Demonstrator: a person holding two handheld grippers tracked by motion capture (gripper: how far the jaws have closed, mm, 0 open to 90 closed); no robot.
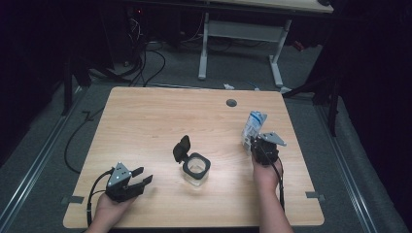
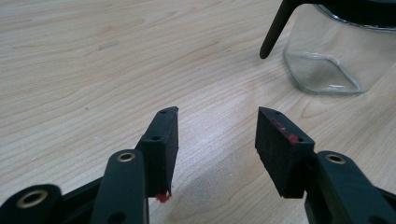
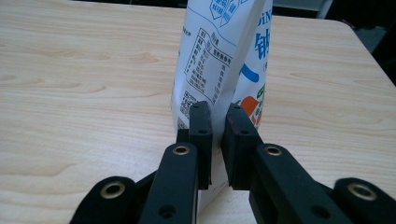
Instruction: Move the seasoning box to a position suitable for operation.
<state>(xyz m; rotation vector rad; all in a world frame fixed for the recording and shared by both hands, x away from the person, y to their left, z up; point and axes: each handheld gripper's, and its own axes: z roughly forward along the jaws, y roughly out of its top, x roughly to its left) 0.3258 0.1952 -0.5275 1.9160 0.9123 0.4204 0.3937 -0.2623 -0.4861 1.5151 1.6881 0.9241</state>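
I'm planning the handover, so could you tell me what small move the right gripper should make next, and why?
Probably lift the white pouch a little and carry it toward the open glass jar. The right gripper has its jaws pinched on the pouch's back edge, the pouch stands on the table, and the jar's black lid is flipped open. The left gripper rests open beside the jar.

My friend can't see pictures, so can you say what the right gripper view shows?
The right gripper pinches the edge of a white printed pouch that stands upright on a light wooden table. Its two black jaws rise from the bottom, nearly shut on the pouch's thin side seam.
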